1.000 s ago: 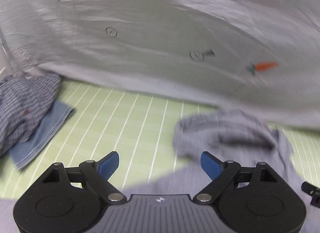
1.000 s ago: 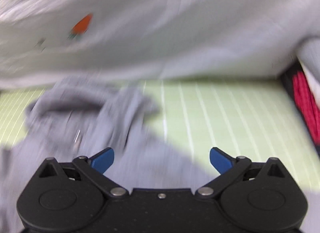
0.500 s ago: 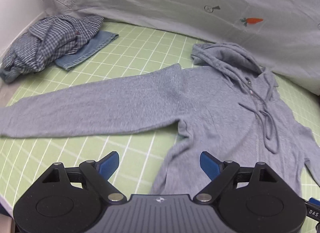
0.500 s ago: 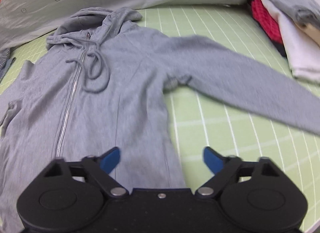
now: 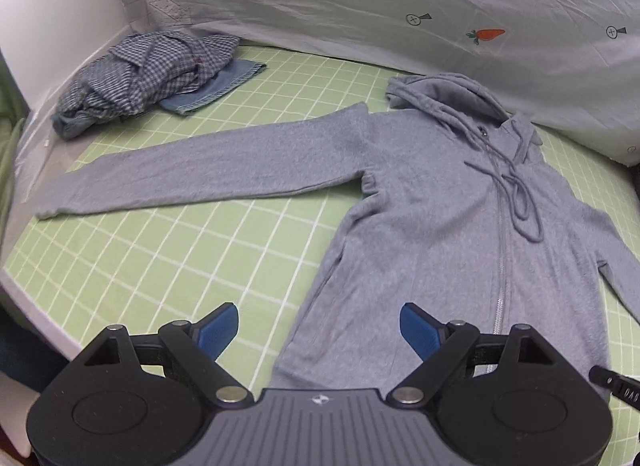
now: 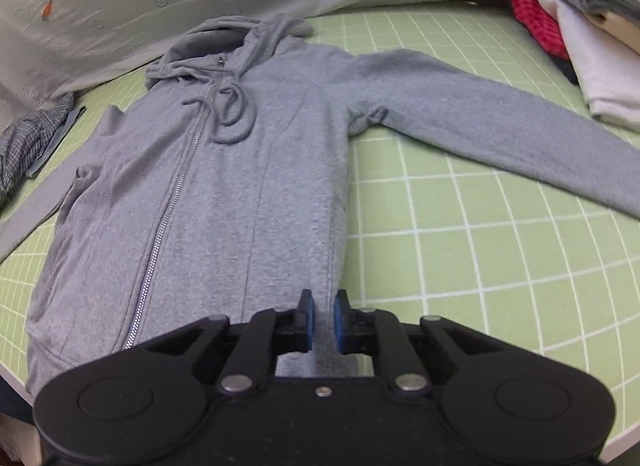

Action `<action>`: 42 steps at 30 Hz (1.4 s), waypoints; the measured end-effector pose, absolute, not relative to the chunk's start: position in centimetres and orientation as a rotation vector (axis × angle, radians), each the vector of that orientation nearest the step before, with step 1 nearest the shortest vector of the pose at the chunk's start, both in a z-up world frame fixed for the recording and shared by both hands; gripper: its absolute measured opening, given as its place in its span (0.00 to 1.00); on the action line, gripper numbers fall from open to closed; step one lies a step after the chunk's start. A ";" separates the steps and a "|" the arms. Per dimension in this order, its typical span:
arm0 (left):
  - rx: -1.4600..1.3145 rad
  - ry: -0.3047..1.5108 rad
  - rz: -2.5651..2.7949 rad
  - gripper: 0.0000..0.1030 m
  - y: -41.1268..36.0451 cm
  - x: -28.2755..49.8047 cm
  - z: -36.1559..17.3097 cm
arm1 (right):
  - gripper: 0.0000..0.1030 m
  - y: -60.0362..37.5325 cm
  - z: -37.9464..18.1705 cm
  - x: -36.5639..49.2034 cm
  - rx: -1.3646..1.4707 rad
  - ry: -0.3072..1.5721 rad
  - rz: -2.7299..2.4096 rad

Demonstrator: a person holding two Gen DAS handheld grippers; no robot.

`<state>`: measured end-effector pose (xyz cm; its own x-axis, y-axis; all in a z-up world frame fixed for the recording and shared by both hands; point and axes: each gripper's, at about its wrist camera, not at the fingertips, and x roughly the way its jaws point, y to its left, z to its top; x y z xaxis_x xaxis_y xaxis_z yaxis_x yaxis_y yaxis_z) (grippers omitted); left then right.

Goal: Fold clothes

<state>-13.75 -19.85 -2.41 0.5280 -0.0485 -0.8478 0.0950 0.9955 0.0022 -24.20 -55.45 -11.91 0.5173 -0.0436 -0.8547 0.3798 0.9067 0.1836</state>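
A grey zip-up hoodie point(image 6: 224, 193) lies face up and spread flat on the green gridded mat point(image 6: 480, 250), filling the centre of both views, hood toward the top of the frame against a draped white sheet with carrot prints point(image 5: 440, 25). Its sleeves stretch out to either side: one runs toward the left edge of the left wrist view point(image 5: 192, 173), the other toward the right edge of the right wrist view point(image 6: 500, 121). The zipper looks closed and the drawstring point(image 6: 232, 117) lies looped on the chest.

The right gripper point(image 6: 322, 320), at bottom centre of its view, has its blue pads drawn nearly together over the hem near the side seam; whether fabric is pinched between them I cannot tell. The left gripper point(image 5: 318, 330) hangs wide apart above the opposite hem corner, holding nothing.

The fold seems barely begun. To do it well, the left should close on its own hem corner, taking both layers, so the two grippers can lift evenly and keep the body flat without dragging the sleeves.

A crumpled checked shirt point(image 5: 144, 77) sits at upper left of the left view; stacked clothes point(image 6: 580, 45) sit at upper right of the right view.
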 end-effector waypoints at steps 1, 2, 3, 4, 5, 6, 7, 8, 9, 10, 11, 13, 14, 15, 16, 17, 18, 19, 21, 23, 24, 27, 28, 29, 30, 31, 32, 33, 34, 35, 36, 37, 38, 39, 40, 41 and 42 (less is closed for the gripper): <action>0.058 1.011 -0.071 0.85 -19.6 -14.3 -2.3 | 0.11 -55.3 -12.1 -24.2 0.356 1.008 -0.262; 0.066 1.011 -0.054 0.85 -19.2 -14.8 -2.1 | 0.12 -55.1 -12.3 -24.1 0.340 1.015 -0.263; 0.074 1.010 -0.038 0.86 -18.8 -15.2 -2.0 | 0.13 -54.7 -12.2 -24.0 0.311 1.015 -0.264; 0.082 1.009 -0.021 0.86 -18.3 -15.6 -1.9 | 0.17 -54.3 -12.2 -23.8 0.282 1.015 -0.264; 0.084 1.010 -0.005 0.86 -17.8 -15.9 -1.9 | 0.26 -53.7 -12.0 -23.8 0.251 1.008 -0.267; 0.071 1.016 0.009 0.86 -17.2 -15.9 -1.9 | 0.32 -53.2 -11.9 -23.7 0.220 1.000 -0.269; 0.050 1.025 0.021 0.86 -16.5 -15.8 -2.0 | 0.43 -52.7 -11.6 -23.7 0.195 0.987 -0.266; 0.027 1.034 0.031 0.86 -15.9 -15.5 -2.1 | 0.53 -52.2 -11.3 -23.7 0.180 0.974 -0.264; 0.007 1.040 0.034 0.86 -15.4 -15.1 -2.2 | 0.57 -51.6 -11.0 -23.7 0.164 0.960 -0.263; -0.007 1.041 0.033 0.86 -14.9 -14.6 -2.2 | 0.68 -51.1 -10.7 -23.7 0.150 0.947 -0.263; -0.015 1.037 0.029 0.86 -14.5 -14.0 -2.3 | 0.74 -50.4 -10.4 -23.7 0.139 0.933 -0.265; -0.012 1.012 0.009 0.86 -13.8 -12.9 -2.2 | 0.91 -49.0 -9.9 -23.5 0.116 0.912 -0.270; -0.009 1.000 -0.001 0.86 -13.3 -12.2 -2.3 | 0.94 -48.2 -9.7 -23.3 0.104 0.904 -0.273; -0.011 0.995 -0.010 0.86 -12.5 -11.4 -2.4 | 0.96 -47.4 -9.5 -23.1 0.092 0.896 -0.277; -0.019 0.993 -0.018 0.86 -11.5 -10.5 -2.6 | 0.97 -46.5 -9.2 -22.6 0.077 0.893 -0.288; -0.030 0.995 -0.027 0.86 -10.4 -9.6 -2.9 | 0.97 -45.6 -8.9 -22.1 0.065 0.885 -0.305; -0.038 0.997 -0.039 0.86 -9.1 -8.7 -3.2 | 0.97 -44.5 -8.7 -21.4 0.065 0.874 -0.331; -0.036 0.999 -0.053 0.86 -7.8 -7.7 -3.5 | 0.97 -43.5 -8.5 -20.7 0.065 0.862 -0.357; -0.026 1.007 -0.077 0.86 -4.9 -5.8 -4.0 | 0.97 -41.1 -8.3 -18.8 0.095 0.837 -0.419; -0.015 1.009 -0.067 0.86 -1.3 -3.8 -3.8 | 0.97 -38.3 -8.4 -16.3 0.124 0.830 -0.468; -0.016 1.004 -0.059 0.86 0.6 -2.8 -3.7 | 0.97 -36.8 -8.5 -15.1 0.135 0.819 -0.485; -0.046 0.998 -0.054 0.86 5.4 0.6 -3.8 | 0.97 -32.7 -9.0 -11.2 0.141 0.807 -0.507; -0.041 0.998 -0.043 0.86 6.5 1.6 -3.8 | 0.95 -31.3 -9.2 -9.8 0.139 0.806 -0.509; -0.025 0.999 -0.031 0.86 7.6 2.5 -3.8 | 0.92 -30.0 -9.3 -8.6 0.128 0.801 -0.519; -0.010 1.000 -0.020 0.86 8.7 3.4 -3.8 | 0.90 -29.0 -9.4 -7.4 0.122 0.797 -0.519; 0.006 1.001 -0.008 0.86 9.7 4.3 -3.8 | 0.86 -28.0 -9.3 -6.1 0.124 0.793 -0.506; 0.016 1.003 -0.001 0.86 10.7 5.1 -3.9 | 0.84 -27.1 -9.3 -5.0 0.125 0.786 -0.486; 0.016 1.007 -0.001 0.86 11.7 5.7 -4.3 | 0.79 -26.4 -9.3 -3.9 0.122 0.778 -0.469; 0.015 1.016 0.002 0.86 12.5 6.4 -4.8 | 0.73 -25.6 -9.6 -2.7 0.110 0.775 -0.449; 0.011 1.029 0.010 0.86 13.2 7.1 -5.5 | 0.62 -25.1 -10.0 -1.6 0.094 0.782 -0.430; 0.004 1.047 0.022 0.86 14.0 7.9 -6.3 | 0.54 -24.7 -10.4 -0.5 0.078 0.789 -0.411; -0.009 1.070 0.035 0.86 14.7 8.6 -7.0 | 0.35 -24.6 -10.7 -0.1 0.084 0.803 -0.415; -0.023 1.096 0.046 0.86 15.4 9.2 -7.6 | 0.24 -24.5 -11.0 0.3 0.089 0.816 -0.418; -0.031 1.115 0.052 0.86 15.9 9.8 -8.1 | 0.24 -24.4 -11.3 0.7 0.095 0.830 -0.421; -0.027 1.120 0.051 0.86 16.3 10.1 -8.3 | 0.21 -24.4 -11.6 1.1 0.101 0.843 -0.425; -0.023 1.125 0.049 0.86 16.7 10.4 -8.6 | 0.14 -24.3 -11.9 1.5 0.107 0.857 -0.428; -0.019 1.129 0.051 0.86 17.1 10.7 -8.8 | 0.10 -24.2 -12.2 1.9 0.112 0.870 -0.432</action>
<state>10.71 17.14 -8.85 0.4263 0.0314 -0.9040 -0.0503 0.9987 0.0110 1.88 -24.22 -12.22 0.5645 -0.3209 -0.7605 0.4111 0.9083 -0.0781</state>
